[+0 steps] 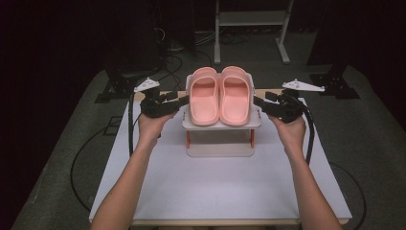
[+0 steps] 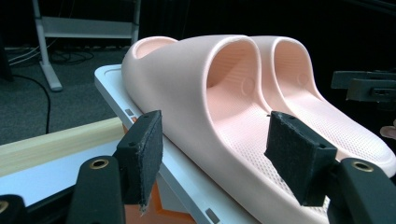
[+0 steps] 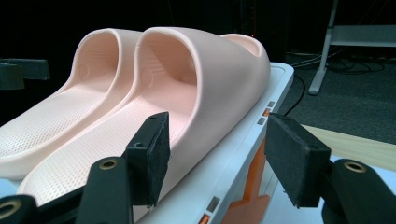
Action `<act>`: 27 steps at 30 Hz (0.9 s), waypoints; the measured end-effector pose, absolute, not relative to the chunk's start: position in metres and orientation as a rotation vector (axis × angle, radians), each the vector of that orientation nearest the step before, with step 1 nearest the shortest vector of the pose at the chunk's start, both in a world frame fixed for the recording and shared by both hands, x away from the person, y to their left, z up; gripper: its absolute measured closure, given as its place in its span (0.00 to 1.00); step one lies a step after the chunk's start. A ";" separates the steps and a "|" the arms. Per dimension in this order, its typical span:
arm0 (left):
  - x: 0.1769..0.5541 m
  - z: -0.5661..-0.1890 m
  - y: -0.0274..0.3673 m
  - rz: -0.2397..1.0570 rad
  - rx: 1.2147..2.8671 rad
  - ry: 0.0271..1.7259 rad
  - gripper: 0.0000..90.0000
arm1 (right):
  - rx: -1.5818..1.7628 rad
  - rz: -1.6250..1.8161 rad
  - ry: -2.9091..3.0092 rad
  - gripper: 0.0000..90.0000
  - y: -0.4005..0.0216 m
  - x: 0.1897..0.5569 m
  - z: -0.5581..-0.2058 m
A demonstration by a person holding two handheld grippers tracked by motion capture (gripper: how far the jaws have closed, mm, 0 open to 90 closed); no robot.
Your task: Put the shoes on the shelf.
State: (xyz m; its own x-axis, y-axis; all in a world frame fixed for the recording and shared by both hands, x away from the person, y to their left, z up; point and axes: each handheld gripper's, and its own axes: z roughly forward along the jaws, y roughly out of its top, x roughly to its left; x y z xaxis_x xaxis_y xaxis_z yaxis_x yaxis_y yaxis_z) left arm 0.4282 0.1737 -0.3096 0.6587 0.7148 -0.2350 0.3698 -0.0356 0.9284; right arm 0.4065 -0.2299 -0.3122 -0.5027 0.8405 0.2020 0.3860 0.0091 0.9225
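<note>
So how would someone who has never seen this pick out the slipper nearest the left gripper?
Start at the white table and find the small white rack standing on it towards the far side. Two pink slippers sit side by side on its top shelf. The one meant is the left slipper, the one nearer the left gripper; its twin, the right slipper, lies beside the right gripper.
</note>
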 end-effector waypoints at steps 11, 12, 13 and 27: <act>0.420 -0.314 0.179 0.362 1.652 0.896 0.34 | 1.247 1.498 1.884 0.42 -0.239 0.395 -0.316; 0.419 -0.315 0.180 0.364 1.650 0.896 0.33 | 1.244 1.497 1.882 0.41 -0.240 0.394 -0.317; 0.418 -0.315 0.181 0.361 1.652 0.897 0.33 | 1.250 1.495 1.881 0.41 -0.241 0.393 -0.317; 0.405 -0.316 0.187 0.371 1.642 0.894 0.25 | 1.265 1.500 1.861 0.38 -0.256 0.379 -0.323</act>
